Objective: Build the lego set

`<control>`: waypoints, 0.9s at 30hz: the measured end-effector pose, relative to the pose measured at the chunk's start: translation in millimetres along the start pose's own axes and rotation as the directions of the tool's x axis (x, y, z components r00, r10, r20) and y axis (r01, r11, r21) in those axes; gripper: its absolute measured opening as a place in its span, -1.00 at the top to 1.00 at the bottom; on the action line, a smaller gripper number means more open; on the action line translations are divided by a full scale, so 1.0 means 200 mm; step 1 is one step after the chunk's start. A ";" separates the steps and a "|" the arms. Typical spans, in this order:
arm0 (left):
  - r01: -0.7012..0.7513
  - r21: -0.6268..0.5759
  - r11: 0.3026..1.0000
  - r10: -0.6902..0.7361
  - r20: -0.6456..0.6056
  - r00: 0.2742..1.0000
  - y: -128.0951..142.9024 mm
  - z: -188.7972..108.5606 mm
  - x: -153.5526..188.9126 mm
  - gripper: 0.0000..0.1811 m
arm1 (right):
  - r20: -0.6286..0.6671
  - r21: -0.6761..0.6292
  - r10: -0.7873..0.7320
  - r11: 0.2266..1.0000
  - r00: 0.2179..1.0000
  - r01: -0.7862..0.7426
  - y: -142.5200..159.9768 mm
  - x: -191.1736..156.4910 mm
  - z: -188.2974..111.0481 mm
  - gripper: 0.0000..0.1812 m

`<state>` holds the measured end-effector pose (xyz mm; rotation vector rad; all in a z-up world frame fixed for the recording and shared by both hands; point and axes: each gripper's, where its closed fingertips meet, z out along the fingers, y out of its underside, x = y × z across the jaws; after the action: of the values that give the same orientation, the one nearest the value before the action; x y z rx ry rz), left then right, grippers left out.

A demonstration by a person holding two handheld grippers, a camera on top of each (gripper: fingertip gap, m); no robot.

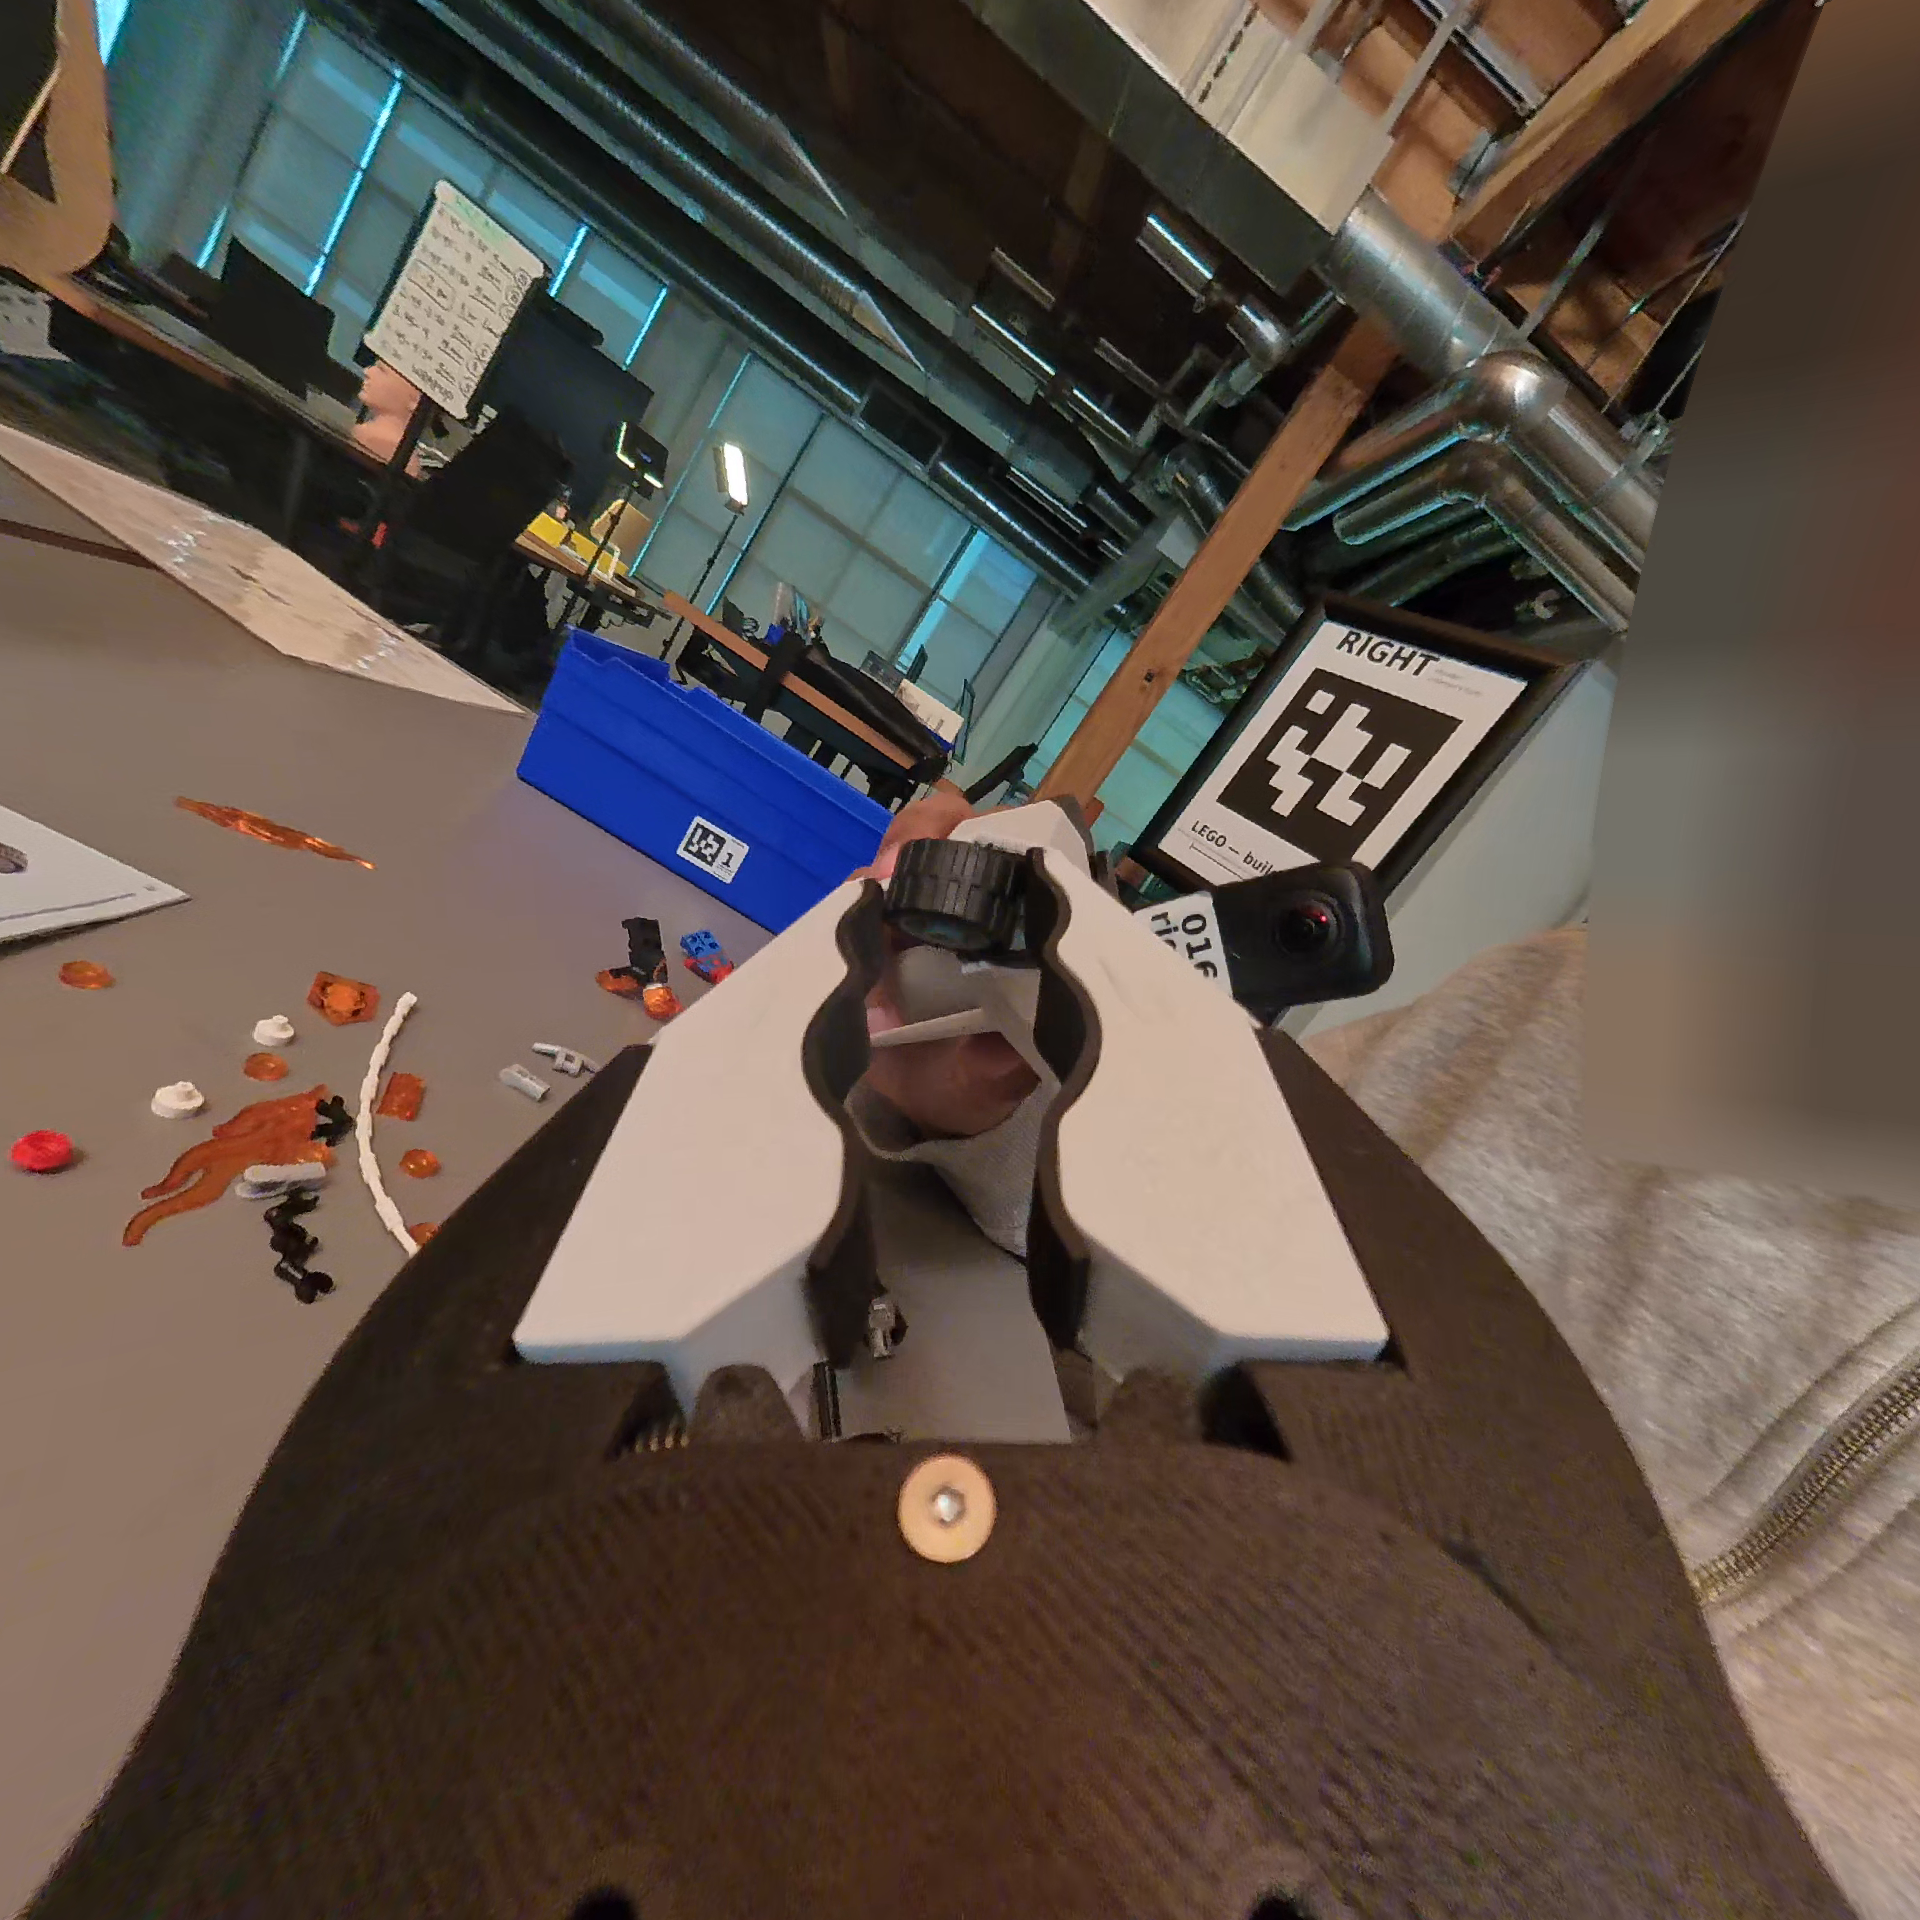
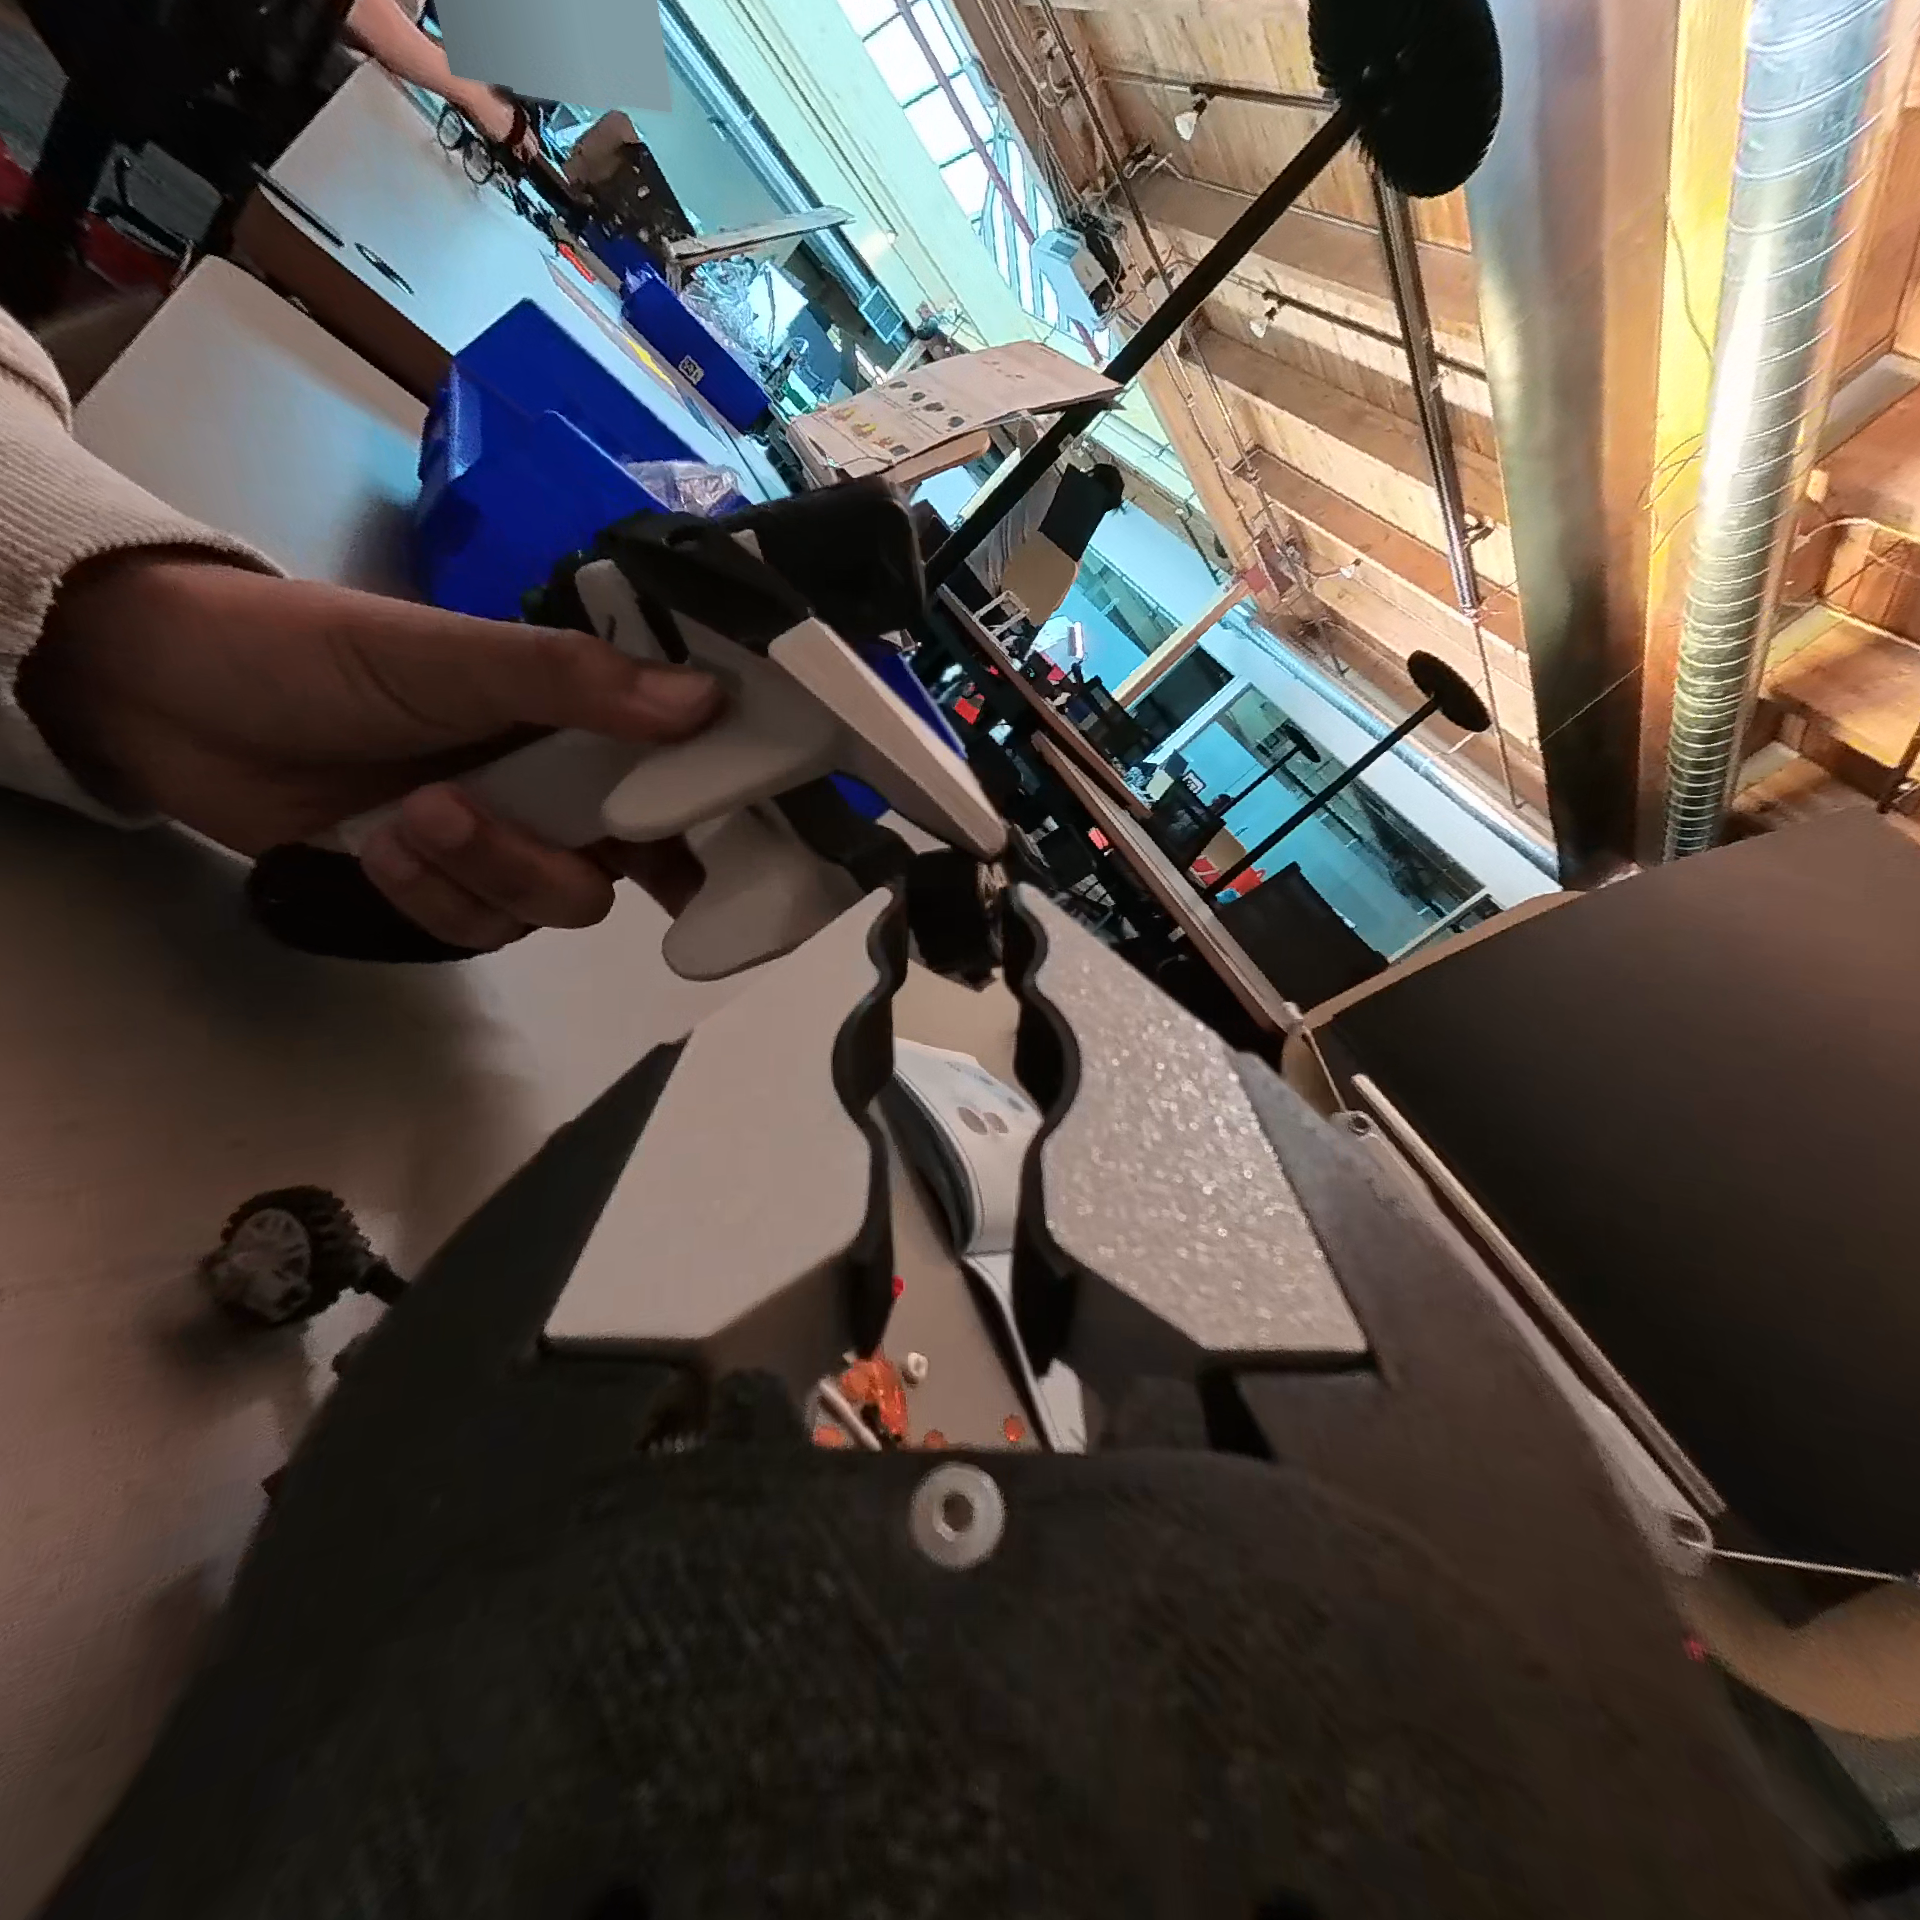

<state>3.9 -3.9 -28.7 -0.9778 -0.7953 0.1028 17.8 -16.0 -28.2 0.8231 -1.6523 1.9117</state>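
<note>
Black wheel [image 1: 951, 891] gripped between both tools' tips, left tool [image 1: 951, 904] and right tool [image 2: 951, 920] each clamped on it above the tabletop [image 1: 312, 1403]. Orange, white and black loose pieces [image 1: 270, 1132] lie scattered left; a blue bin [image 1: 665, 769] stands behind them.

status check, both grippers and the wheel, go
Left gripper shut on black wheel, lifted off the table. Right gripper tips closed on the same wheel. Loose pieces on grey table; nothing blocking.
</note>
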 end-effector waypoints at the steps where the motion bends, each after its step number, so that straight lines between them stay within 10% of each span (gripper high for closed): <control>1: -0.007 0.003 1.000 0.007 -0.002 1.000 0.00 0.00 0.00 0.70 | 0.009 0.002 0.015 1.000 1.000 -0.015 0.00 0.00 0.00 0.84; 12: -0.012 0.033 0.999 0.012 -0.016 1.000 -0.02 -0.01 0.01 0.76 | 0.158 0.039 0.320 0.943 0.934 -0.330 -0.01 0.02 -0.03 0.85; 27: 0.028 0.036 0.999 -0.027 -0.028 0.999 -0.02 0.00 0.00 0.77 | 0.171 0.049 0.358 0.928 0.918 -0.371 -0.01 0.04 -0.03 0.85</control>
<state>3.7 -5.9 -26.3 -0.9316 -0.7788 0.0791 12.1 -9.6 -22.1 0.7549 -1.9483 2.2253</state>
